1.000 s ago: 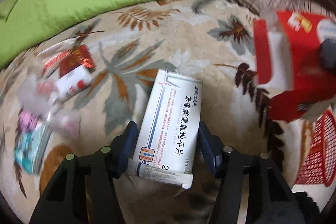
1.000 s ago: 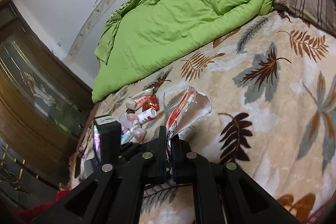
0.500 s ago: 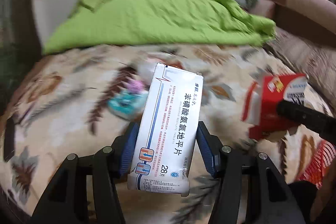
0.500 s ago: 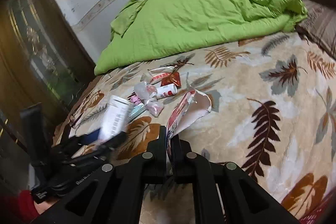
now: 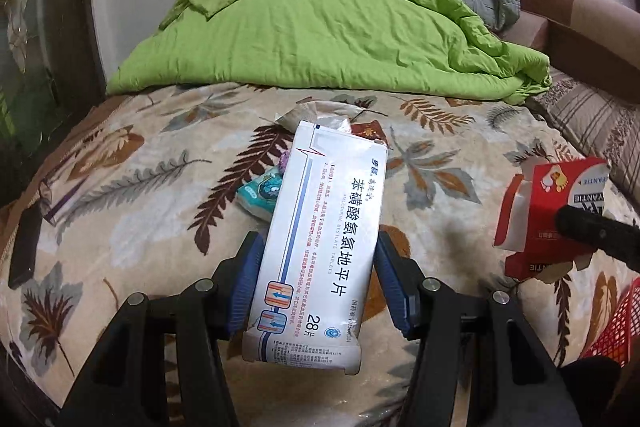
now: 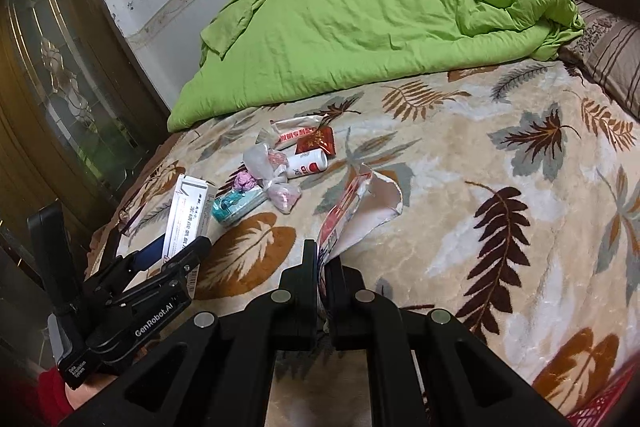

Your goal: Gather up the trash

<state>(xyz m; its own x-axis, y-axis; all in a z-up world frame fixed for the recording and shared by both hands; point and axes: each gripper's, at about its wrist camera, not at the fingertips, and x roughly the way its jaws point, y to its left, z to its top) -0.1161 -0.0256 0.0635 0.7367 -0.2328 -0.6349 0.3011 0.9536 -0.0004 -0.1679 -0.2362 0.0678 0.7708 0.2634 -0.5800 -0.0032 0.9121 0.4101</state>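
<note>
My left gripper (image 5: 318, 279) is shut on a white medicine box (image 5: 324, 239) with blue and red print, held above the leaf-patterned blanket (image 5: 132, 195). It also shows at the left of the right wrist view (image 6: 176, 247), box (image 6: 188, 211) in its jaws. My right gripper (image 6: 322, 263) is shut on a flattened red and white carton (image 6: 356, 211), seen at the right of the left wrist view (image 5: 548, 215). A pile of trash lies on the blanket: a teal packet (image 6: 236, 205), a clear bag (image 6: 268, 167), a white bottle (image 6: 306, 165), a red packet (image 6: 316, 143).
A green duvet (image 5: 320, 27) is heaped at the far side of the bed. A red mesh basket (image 5: 616, 323) sits at the lower right. A dark phone (image 5: 26, 247) lies at the blanket's left edge. A wooden cabinet (image 6: 60, 87) stands on the left.
My left gripper has swung up and away from the trash pile with the medicine box, now facing the duvet. My right gripper has shifted with the carton; the pile now sits further ahead.
</note>
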